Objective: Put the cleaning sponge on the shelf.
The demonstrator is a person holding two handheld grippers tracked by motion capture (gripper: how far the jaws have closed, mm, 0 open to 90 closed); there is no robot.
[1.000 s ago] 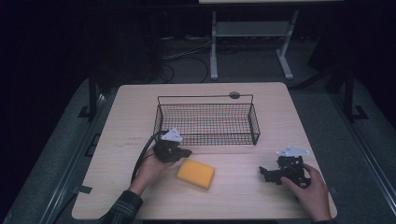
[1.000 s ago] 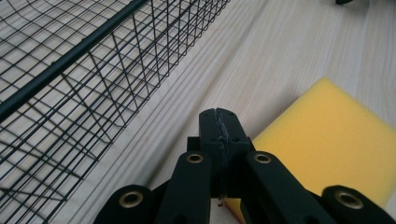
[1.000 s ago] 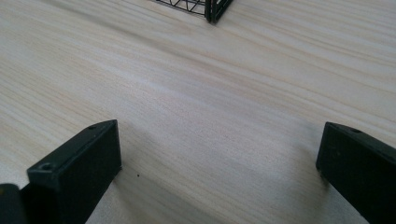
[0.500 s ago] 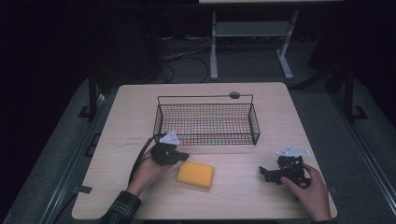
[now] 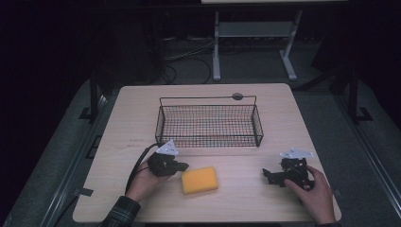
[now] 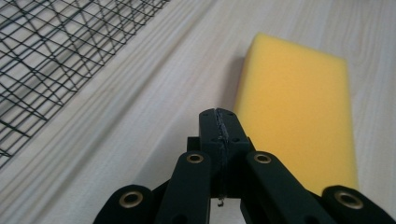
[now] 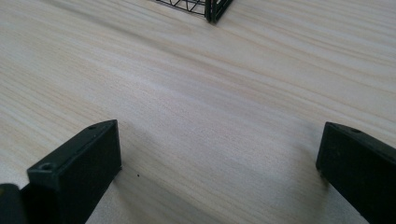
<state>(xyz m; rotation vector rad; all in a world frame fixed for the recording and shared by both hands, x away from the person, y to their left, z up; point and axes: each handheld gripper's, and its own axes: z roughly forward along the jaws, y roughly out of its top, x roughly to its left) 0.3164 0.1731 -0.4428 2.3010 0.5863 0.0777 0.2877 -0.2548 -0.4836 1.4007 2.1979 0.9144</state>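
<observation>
A yellow sponge (image 5: 200,179) lies flat on the wooden table (image 5: 142,109), near the front edge. My left gripper (image 5: 183,166) sits just left of it, its tip close to the sponge's left edge. In the left gripper view the jaws are pressed together with nothing between them, and the sponge (image 6: 299,116) lies just beyond and to the right of the left gripper's tip (image 6: 218,116). My right gripper (image 5: 268,174) rests on the table at the front right, apart from the sponge. Its jaws stand wide apart over bare wood in the right gripper view (image 7: 219,158).
A black wire basket (image 5: 208,124) stands behind the sponge in the middle of the table. Its mesh wall (image 6: 60,51) fills the left gripper view's upper left, and one corner (image 7: 212,10) shows far off in the right gripper view. A black cable (image 5: 137,165) trails from the left gripper.
The left gripper has shifted slightly down and toward the sponge's left edge. The right gripper and the sponge have stayed put.
</observation>
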